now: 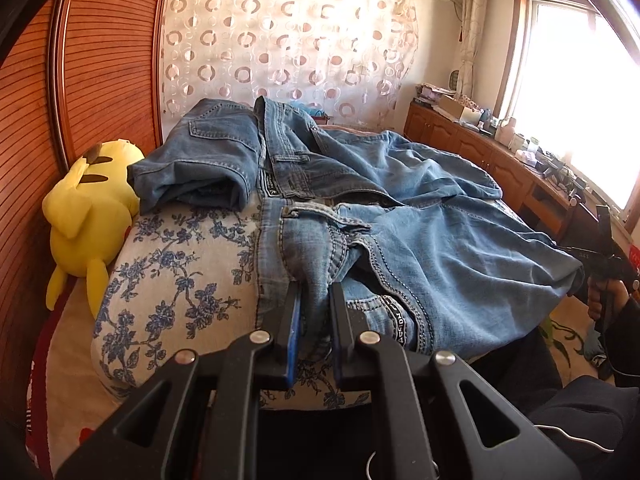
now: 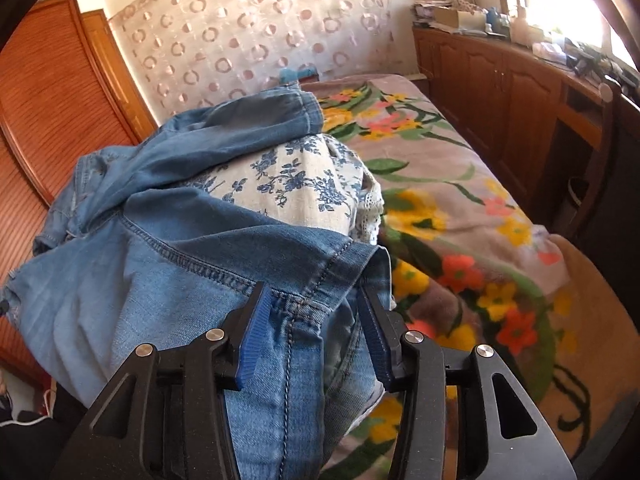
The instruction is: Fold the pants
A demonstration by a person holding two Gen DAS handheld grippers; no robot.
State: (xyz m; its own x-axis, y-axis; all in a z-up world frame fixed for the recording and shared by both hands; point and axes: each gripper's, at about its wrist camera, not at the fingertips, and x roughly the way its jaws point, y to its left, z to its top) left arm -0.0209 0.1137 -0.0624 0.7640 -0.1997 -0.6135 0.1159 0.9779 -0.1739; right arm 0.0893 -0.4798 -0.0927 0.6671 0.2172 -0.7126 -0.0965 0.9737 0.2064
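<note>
Left gripper (image 1: 314, 296) angled down, clamping jeans (image 1: 400, 240); right gripper (image 2: 312, 304) spread, denim between.

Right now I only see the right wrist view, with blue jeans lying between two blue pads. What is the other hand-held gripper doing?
Observer: The left hand-held gripper is shut on a bunched fold of the jeans near the waistband, at the edge of the flowered cushion.
Operator: Is anything else lying at that end?
Observer: Yes, a yellow plush toy lies beside the cushion, against the wooden wardrobe.
Operator: Do the jeans look folded yet?
Observer: Not neatly. On the far side, part of them is rolled into a heap with a back pocket facing up.
</note>
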